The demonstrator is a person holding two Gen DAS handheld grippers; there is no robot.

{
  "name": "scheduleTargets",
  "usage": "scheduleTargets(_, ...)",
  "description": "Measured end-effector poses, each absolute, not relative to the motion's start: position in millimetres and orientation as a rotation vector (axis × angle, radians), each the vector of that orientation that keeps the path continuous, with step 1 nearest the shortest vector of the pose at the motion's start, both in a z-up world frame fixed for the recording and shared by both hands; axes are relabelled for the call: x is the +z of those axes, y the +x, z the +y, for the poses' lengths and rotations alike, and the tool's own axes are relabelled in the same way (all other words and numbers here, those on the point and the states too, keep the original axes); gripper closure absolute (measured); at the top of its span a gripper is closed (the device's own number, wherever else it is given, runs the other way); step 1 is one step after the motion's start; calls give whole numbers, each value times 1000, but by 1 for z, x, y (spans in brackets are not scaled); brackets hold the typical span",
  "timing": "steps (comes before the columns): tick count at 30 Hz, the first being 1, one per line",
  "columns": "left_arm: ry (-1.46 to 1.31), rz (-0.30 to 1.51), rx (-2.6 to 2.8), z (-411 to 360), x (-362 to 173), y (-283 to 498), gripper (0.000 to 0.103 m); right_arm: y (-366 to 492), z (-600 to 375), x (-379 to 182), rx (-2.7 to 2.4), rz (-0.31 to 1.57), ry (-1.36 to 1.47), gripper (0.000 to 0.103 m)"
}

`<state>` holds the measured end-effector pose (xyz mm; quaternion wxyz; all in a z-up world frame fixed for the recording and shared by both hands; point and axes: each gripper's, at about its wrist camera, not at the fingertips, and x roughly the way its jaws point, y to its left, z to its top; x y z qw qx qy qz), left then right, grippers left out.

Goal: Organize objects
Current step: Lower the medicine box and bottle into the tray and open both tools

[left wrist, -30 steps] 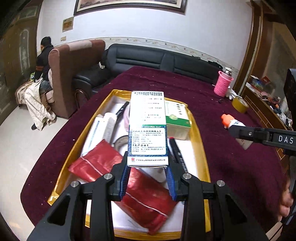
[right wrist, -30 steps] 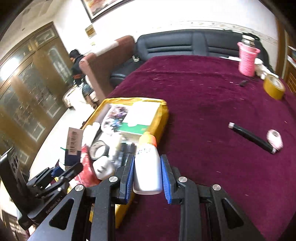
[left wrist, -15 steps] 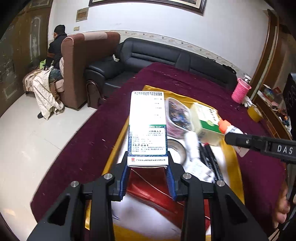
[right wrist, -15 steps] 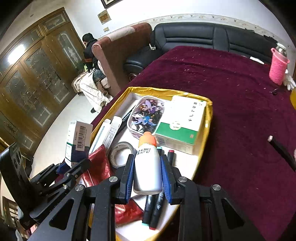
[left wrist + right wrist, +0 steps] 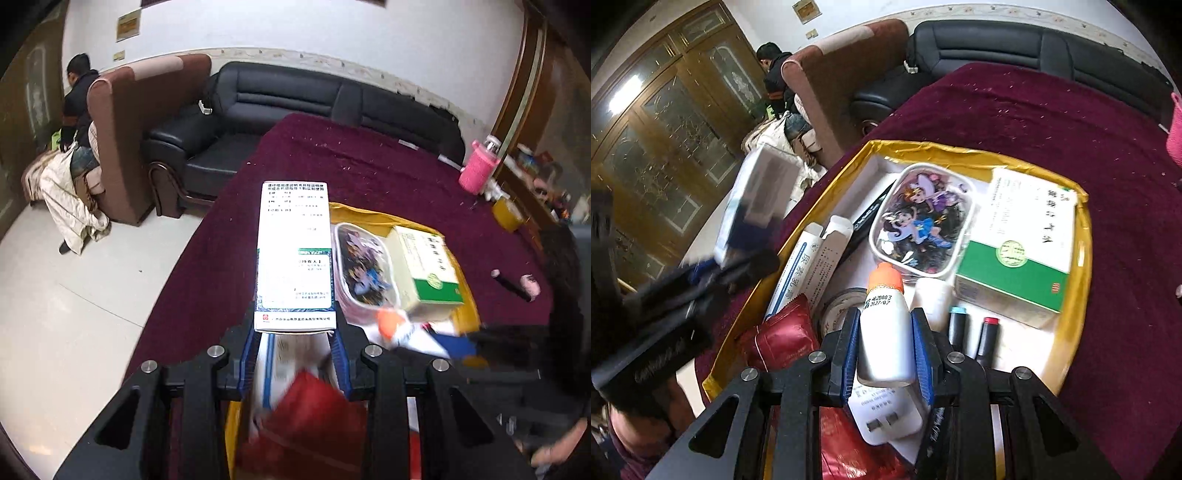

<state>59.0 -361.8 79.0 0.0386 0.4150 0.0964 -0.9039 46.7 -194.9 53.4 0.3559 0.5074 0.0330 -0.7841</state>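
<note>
My left gripper (image 5: 295,350) is shut on a tall white medicine box (image 5: 295,254) and holds it over the left edge of the gold-rimmed tray (image 5: 369,214). It shows blurred in the right wrist view (image 5: 757,206). My right gripper (image 5: 886,350) is shut on a small white bottle with an orange cap (image 5: 884,328) above the tray (image 5: 1082,254). The tray holds a green-and-white box (image 5: 1019,251), a cartoon tin (image 5: 923,221), a red packet (image 5: 783,343), a tube box (image 5: 809,262), tape, two markers and a white plug (image 5: 886,413).
The tray lies on a dark red tablecloth (image 5: 369,162). A black pen (image 5: 511,282), a pink cup (image 5: 478,173) and a yellow tape roll (image 5: 508,214) lie to the right. A black sofa (image 5: 295,103) and a brown armchair (image 5: 125,122) stand behind; the table edge falls off at left.
My right gripper moved left with the bottle, from the bare cloth to over the tray. My left gripper moved left with the medicine box, to the tray's left edge.
</note>
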Motion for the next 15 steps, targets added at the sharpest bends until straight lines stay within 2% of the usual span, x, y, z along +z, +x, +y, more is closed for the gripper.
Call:
scheduleTargets(7,1452,270,-2727,-359,55,5,69,42,-200,45,-2015,95,1315,72)
scheduleTargets(15,1519,256,-2715,-357,43,-12,69,42,-207,41,-1986,82,1311,72)
